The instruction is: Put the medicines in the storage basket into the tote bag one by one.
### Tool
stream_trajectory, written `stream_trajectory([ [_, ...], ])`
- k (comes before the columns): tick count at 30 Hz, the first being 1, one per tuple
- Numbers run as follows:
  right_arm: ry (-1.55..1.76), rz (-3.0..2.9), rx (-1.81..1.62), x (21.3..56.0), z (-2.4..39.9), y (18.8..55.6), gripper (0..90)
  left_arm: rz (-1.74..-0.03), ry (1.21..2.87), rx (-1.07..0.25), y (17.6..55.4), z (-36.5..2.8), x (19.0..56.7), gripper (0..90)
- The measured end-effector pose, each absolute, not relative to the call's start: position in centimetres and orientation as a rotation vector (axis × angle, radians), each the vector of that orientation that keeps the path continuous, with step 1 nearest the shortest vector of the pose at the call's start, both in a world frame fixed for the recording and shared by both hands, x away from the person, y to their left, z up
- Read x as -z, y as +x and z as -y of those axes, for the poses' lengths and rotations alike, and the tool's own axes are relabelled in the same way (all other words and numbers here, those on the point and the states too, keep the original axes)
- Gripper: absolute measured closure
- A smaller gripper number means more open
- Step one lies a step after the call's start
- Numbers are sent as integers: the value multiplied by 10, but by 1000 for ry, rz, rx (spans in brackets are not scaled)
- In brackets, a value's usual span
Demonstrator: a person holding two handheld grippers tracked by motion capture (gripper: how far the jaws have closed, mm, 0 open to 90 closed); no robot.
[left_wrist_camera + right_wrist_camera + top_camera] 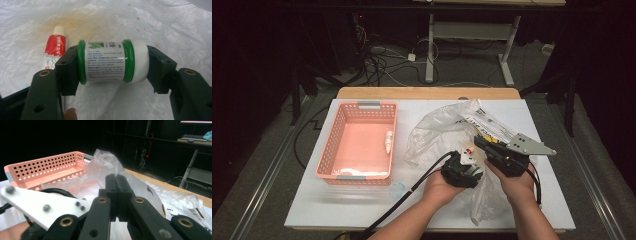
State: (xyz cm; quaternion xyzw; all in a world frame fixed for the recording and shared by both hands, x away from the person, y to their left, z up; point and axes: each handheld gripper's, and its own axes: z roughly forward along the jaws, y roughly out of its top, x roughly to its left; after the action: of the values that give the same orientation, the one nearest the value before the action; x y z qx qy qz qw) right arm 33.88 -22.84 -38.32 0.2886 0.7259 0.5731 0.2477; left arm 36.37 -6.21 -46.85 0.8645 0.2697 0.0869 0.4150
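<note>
The left gripper (111,66) is clamped end to end on a small jar (111,62): one jaw presses its base, the other its white ribbed cap, so the jar lies sideways between them. We note green bands at each end of a white label; the fine print includes "DIRECTIONS" and a line about chapped skin, and the rest is too small to read. Just behind the jar, a red and white tube (53,51) with a white cap lies on a crinkled clear plastic bag (150,25); its red part carries white characters we cannot make out. In the high view, the left gripper (464,167) sits low over the bag (432,132) near the tabletop (362,200) centre, with the right gripper (492,150) just beside it. The right gripper (116,195) has its jaws pressed flat together, and we see nothing held between them. A pink perforated basket (328,150) stands on the left part of the tabletop, well apart from both grippers, with a small white tube (388,141) lying inside against its right wall. Printed black text on a packet (489,125) at the bag's far edge is unreadable.
</note>
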Motion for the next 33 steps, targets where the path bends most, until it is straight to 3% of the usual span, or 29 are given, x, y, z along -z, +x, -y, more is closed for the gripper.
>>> stream_trajectory([
  [12, 799, -1973, -1559, 384, 230, 339, 900, -688, 2177, -197, 372, 72, 476, 346],
  [17, 800, -1978, -1559, 384, 230, 339, 900, -673, 2169, -206, 371, 69, 471, 292],
  [33, 795, -1983, -1558, 385, 228, 339, 900, -665, 2153, -194, 351, 39, 466, 259],
])
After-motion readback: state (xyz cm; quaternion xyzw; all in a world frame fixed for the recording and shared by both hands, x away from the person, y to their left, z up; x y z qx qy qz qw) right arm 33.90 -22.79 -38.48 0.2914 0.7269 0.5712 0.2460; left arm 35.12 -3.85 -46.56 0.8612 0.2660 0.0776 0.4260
